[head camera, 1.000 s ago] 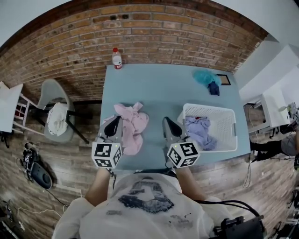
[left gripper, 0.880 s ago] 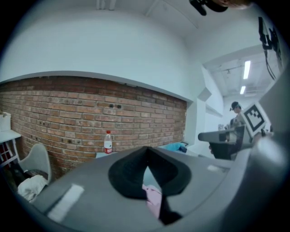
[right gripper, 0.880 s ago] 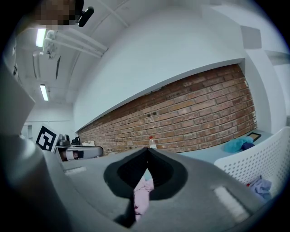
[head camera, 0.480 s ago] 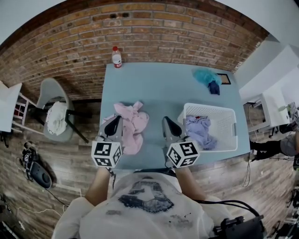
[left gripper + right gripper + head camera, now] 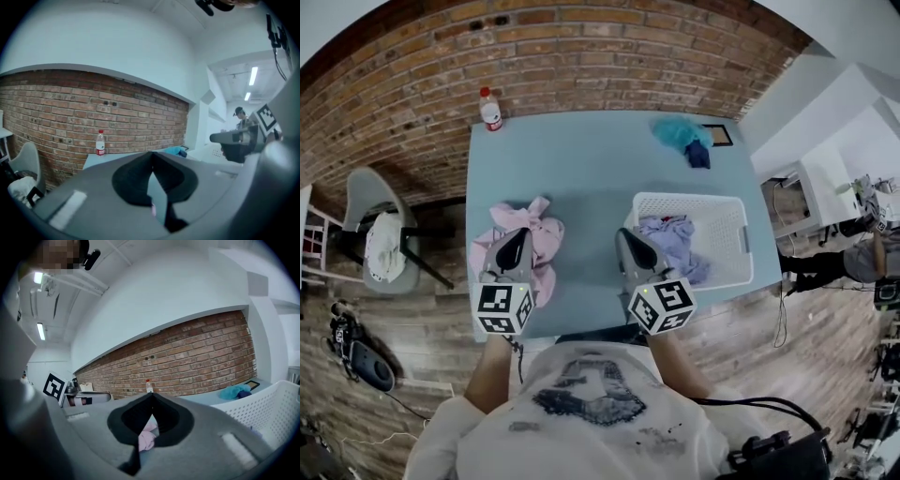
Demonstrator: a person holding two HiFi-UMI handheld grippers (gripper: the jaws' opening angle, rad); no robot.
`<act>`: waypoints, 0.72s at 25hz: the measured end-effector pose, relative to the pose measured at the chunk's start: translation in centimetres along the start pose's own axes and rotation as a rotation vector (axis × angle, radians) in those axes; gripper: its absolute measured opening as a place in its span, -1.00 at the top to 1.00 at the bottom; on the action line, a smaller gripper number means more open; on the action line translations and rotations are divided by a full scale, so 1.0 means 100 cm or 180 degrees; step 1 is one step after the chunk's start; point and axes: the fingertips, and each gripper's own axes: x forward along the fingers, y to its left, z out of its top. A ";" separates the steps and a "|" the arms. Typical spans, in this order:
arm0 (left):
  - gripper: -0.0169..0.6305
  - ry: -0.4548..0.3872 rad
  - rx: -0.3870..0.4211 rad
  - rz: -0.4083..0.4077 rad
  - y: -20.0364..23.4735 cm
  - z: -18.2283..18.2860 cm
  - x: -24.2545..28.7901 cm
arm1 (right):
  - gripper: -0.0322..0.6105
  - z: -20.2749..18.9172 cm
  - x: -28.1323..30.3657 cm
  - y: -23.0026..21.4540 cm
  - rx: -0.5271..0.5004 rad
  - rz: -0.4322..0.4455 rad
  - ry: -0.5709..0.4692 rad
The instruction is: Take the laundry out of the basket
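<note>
Lavender laundry (image 5: pixel 671 236) lies bunched in the left half of the white basket (image 5: pixel 727 202), which stands on the right side of the blue table (image 5: pixel 591 159).

Head view: A pink garment (image 5: pixel 534 225) lies on the table left of the basket, already out. The left gripper (image 5: pixel 520 234) hangs over that garment's near edge. The right gripper (image 5: pixel 624 234) hangs just beside the basket's left wall. Both are clenched and carry nothing. Against the frames from a second ago, the table and basket sit further left and the basket's left wall now shows close to the right gripper's tip. The jaws have stayed shut throughout.

Left gripper view: The left gripper (image 5: pixel 151 158) has its jaws together with only bare table showing past them. A bottle (image 5: pixel 100 143) stands at the far table edge against the brick wall.

Right gripper view: The right gripper (image 5: pixel 151 398) is likewise shut and empty. The pink garment (image 5: pixel 146 436) shows below the closed tips, and the basket (image 5: pixel 265 411) stands at the right.

Assessment: One piece is removed and the laundry in the basket remains. The shift appears to be a repositioning towards the basket. The right gripper is the better placed and must open before it reaches over the wall.
</note>
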 end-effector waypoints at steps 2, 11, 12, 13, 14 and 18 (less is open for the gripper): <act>0.98 0.0019 0.0008 -0.0053 -0.018 0.000 0.016 | 0.90 0.001 -0.009 -0.021 0.0000 -0.0056 0.0038; 0.98 0.0142 0.0027 -0.0138 -0.104 0.002 0.085 | 0.90 0.014 -0.045 -0.135 0.0083 -0.0160 0.0135; 0.98 0.0151 0.0028 -0.0118 -0.113 0.003 0.092 | 0.90 0.013 -0.047 -0.146 0.0121 -0.0120 0.0179; 0.98 0.0156 0.0031 -0.0102 -0.122 0.004 0.098 | 0.90 0.012 -0.049 -0.156 0.0147 -0.0061 0.0235; 0.98 0.0157 0.0038 -0.0092 -0.131 0.005 0.105 | 0.90 0.011 -0.051 -0.166 0.0154 0.0002 0.0295; 0.98 0.0168 0.0078 -0.0030 -0.165 0.008 0.121 | 0.90 0.006 -0.059 -0.197 0.0062 0.0217 0.0482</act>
